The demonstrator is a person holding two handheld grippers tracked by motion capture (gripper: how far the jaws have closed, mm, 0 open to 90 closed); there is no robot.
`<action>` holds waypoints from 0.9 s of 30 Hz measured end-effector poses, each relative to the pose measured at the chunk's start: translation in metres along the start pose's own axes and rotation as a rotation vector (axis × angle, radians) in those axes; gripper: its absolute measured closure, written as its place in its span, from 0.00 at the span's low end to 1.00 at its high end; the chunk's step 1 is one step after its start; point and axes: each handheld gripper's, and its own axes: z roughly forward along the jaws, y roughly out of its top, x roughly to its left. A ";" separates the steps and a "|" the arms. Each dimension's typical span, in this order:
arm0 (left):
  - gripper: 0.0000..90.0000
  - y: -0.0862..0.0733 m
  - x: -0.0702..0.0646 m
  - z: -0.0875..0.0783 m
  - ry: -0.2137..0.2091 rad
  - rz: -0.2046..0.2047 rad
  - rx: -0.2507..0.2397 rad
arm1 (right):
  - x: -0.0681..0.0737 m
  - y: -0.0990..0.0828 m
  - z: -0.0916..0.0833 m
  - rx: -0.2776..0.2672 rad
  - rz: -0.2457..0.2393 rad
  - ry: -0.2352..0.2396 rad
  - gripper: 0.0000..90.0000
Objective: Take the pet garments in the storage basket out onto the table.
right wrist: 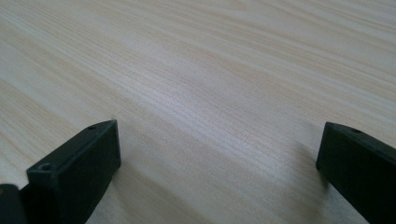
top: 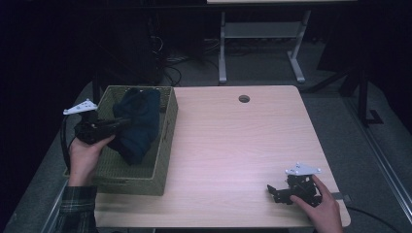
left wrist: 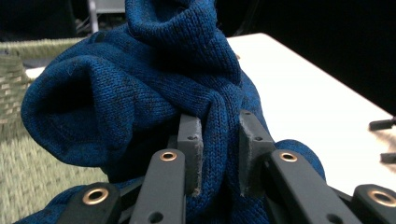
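A dark blue knitted garment (top: 138,124) lies bunched in a woven olive basket (top: 163,155) at the table's left edge. My left gripper (top: 124,122) reaches over the basket from the left and is shut on a fold of the blue knit (left wrist: 140,93); its two grey pads (left wrist: 191,149) pinch the cloth between them. My right gripper (top: 271,190) rests on the table near the front right corner. It stands open, its black jaws wide apart over bare wood (right wrist: 210,93), nothing between them.
The light wooden table (top: 233,145) has a round cable hole (top: 244,99) near its far edge. Behind it stand a white desk frame (top: 262,43) and tangled cables on the floor. A dark surround lies on both sides.
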 end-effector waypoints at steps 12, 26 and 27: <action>0.83 0.019 -0.019 -0.006 -0.084 0.039 -0.070 | 0.000 0.000 0.000 0.001 0.001 -0.001 0.00; 0.83 0.042 -0.056 0.008 -0.191 0.101 -0.103 | 0.000 0.000 0.000 0.001 0.003 -0.001 0.00; 0.83 0.042 -0.056 0.008 -0.191 0.101 -0.103 | 0.000 0.000 0.000 0.001 0.003 -0.001 0.00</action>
